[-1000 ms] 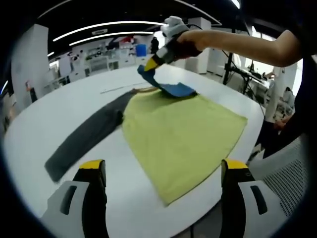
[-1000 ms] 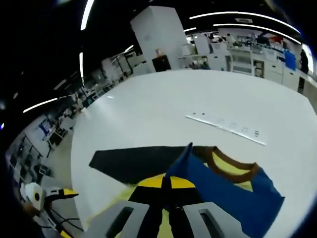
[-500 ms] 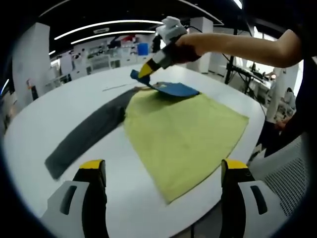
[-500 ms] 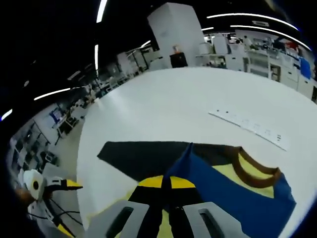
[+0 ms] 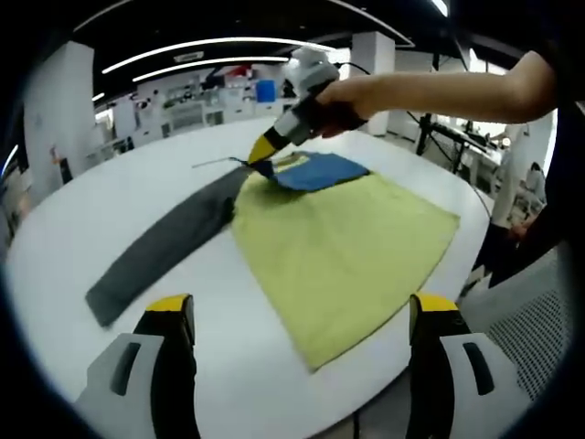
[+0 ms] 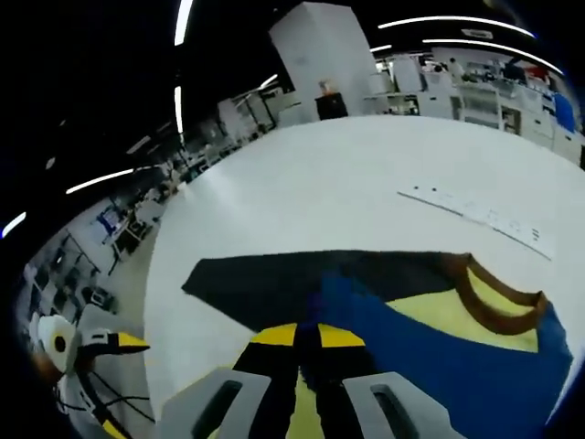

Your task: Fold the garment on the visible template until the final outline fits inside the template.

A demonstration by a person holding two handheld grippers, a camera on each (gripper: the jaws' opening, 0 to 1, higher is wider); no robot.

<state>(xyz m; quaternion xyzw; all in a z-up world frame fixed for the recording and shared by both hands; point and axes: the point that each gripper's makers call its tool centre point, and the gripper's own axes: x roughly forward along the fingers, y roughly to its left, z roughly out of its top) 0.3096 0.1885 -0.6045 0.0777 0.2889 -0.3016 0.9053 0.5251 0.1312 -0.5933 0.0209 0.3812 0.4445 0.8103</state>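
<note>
While blue sleeve is carried across yellow garment at table centre, keep fold edge straight, lay flat before release. Right gripper jaws closed, pinching blue sleeve tip near collar. Left gripper jaws wide apart, holding nothing, hovering near table's edge. Dark sleeve lies spread flat.

A: How is the light?

B: Bright and even. Long ceiling strip lights glow overhead, and the white bench shines pale with only soft, faint shadows.

A: Is it sharp?

B: The middle is fairly clear. Toward the edges straight lines bow, the far room goes hazy, and the strip lights smear into streaks.
</note>
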